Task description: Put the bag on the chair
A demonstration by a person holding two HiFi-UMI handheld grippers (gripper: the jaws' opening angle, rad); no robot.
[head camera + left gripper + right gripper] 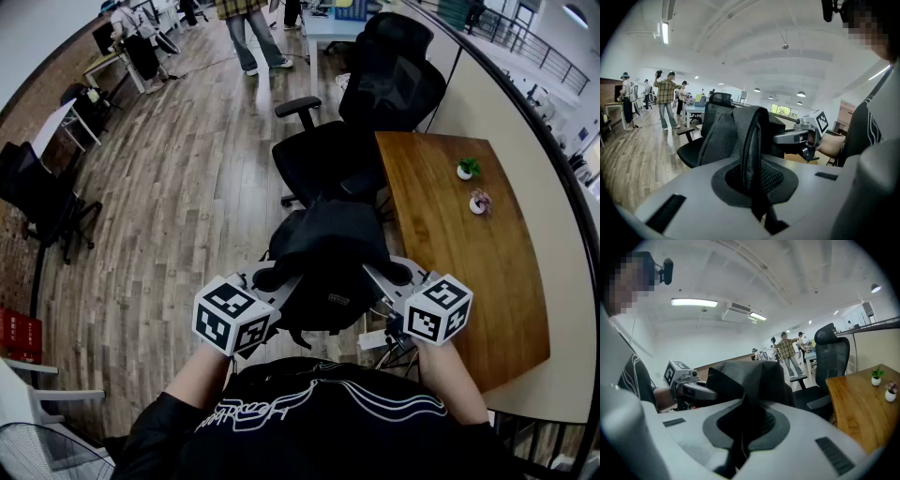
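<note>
A black bag point(330, 255) hangs in the air between my two grippers, in front of a black office chair point(323, 157) whose seat lies just beyond and below it. My left gripper point(268, 278) is shut on a mesh shoulder strap point(751, 154) at the bag's left side. My right gripper point(399, 274) is shut on a dark strap point(749, 414) at the bag's right side. In the left gripper view the bag point(736, 133) fills the middle, with the chair point(696, 149) behind it. The right gripper view shows the bag point(750, 376) and the chair point(830, 357) to its right.
A wooden desk point(464, 253) runs along the right, close to the chair, with two small potted plants point(467, 170) on it. A partition wall point(511, 122) stands behind the desk. People point(248, 33) stand far down the wood floor, and more chairs point(42, 202) sit at left.
</note>
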